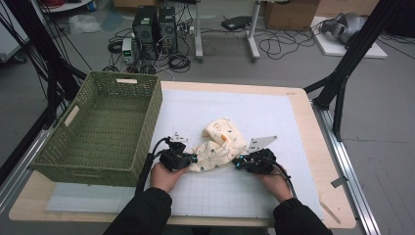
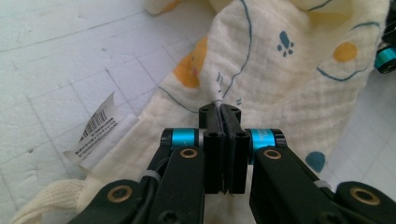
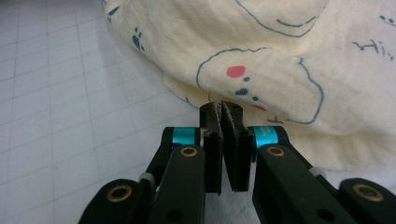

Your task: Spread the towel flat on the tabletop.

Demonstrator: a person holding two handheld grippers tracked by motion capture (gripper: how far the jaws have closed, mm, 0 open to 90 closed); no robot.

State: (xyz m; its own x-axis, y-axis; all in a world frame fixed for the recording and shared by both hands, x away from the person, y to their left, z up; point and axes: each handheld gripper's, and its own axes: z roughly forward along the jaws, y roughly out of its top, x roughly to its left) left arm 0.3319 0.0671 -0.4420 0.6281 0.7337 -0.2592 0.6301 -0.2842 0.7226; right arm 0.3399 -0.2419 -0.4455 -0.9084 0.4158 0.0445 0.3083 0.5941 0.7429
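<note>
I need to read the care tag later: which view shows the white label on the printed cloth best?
The left gripper view: the white label lies large and near beside the left gripper, barcode lines visible, at the printed cloth's edge. The high view shows the cloth too small to pick the label out. The right gripper view shows cloth, not the label.

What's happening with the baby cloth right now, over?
Left hand-held gripper shut on cream cloth. Right hand-held gripper shut on its edge. Green basket beside it, nothing blocking.
</note>
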